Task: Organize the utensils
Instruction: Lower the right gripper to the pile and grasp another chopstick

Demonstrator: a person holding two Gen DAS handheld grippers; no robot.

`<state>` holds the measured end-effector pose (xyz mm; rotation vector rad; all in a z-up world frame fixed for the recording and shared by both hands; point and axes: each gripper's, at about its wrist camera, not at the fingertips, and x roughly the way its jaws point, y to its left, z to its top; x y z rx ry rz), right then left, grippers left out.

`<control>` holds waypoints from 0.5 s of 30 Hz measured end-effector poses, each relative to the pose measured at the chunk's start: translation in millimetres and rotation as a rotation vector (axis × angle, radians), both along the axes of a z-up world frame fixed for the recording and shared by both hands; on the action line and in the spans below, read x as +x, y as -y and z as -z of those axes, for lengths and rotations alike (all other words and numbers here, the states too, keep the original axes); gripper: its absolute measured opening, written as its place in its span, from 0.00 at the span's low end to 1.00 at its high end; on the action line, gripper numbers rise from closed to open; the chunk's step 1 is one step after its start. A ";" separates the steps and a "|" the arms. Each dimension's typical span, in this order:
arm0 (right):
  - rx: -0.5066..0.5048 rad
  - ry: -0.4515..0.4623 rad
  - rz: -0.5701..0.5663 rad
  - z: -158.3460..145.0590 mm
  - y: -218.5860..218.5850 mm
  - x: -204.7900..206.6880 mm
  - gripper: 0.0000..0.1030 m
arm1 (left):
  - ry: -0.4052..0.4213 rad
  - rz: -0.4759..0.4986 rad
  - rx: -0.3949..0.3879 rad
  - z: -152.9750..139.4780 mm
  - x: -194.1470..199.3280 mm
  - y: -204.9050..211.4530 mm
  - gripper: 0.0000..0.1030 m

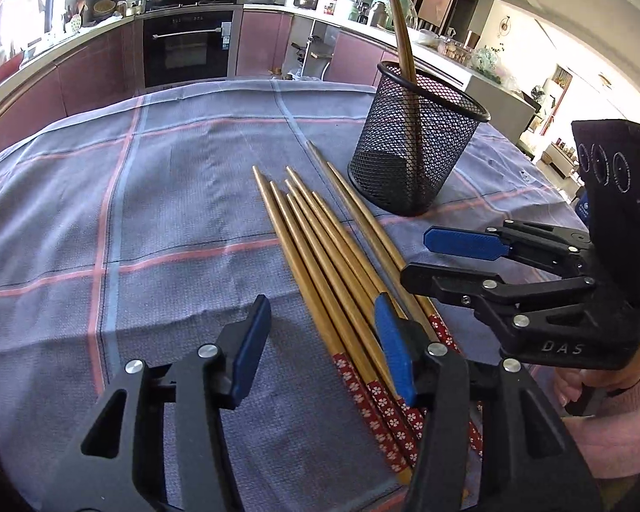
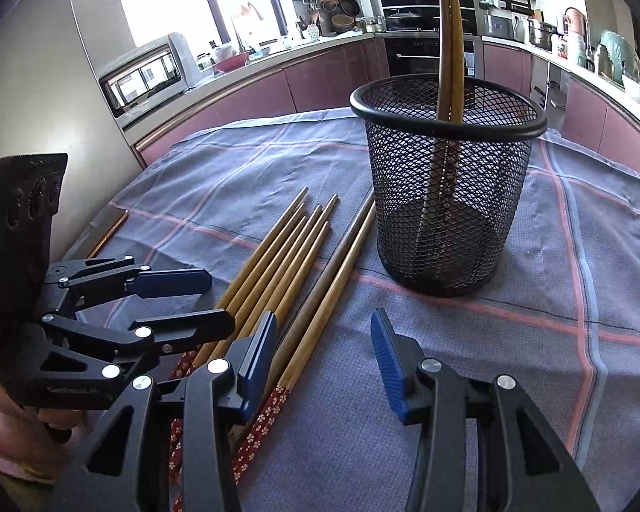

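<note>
Both grippers, L (image 1: 324, 345) & R (image 2: 326, 352), half open, holding nothing, angled down over loose chopsticks (image 1: 320, 247) lying just beside mesh cup (image 1: 418, 145). R body reads "DAS".

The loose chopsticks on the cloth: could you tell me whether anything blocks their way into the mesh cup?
Nothing visible does. The loose chopsticks lie beside the mesh cup, whose open top holds only two chopsticks.
</note>
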<state>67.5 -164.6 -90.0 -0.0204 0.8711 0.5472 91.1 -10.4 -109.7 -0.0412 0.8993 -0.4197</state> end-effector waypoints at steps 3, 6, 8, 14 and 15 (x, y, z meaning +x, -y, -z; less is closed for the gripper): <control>-0.021 -0.002 0.007 2.6 -3.4 1.9 0.37 | -0.006 -0.005 -0.001 2.2 0.7 -3.0 0.45; -0.031 0.001 0.004 2.5 -4.7 1.7 0.37 | -0.009 -0.006 -0.008 3.3 1.0 -6.3 0.40; -0.038 0.003 0.002 1.8 -5.7 1.1 0.35 | -0.014 -0.005 -0.019 3.9 1.5 -8.8 0.38; -0.035 -0.017 0.006 1.3 0.8 1.8 0.26 | -0.027 -0.003 -0.030 7.1 4.0 -13.6 0.31; -0.036 -0.020 0.006 1.7 0.9 1.8 0.26 | -0.030 -0.003 -0.029 7.3 5.0 -14.0 0.30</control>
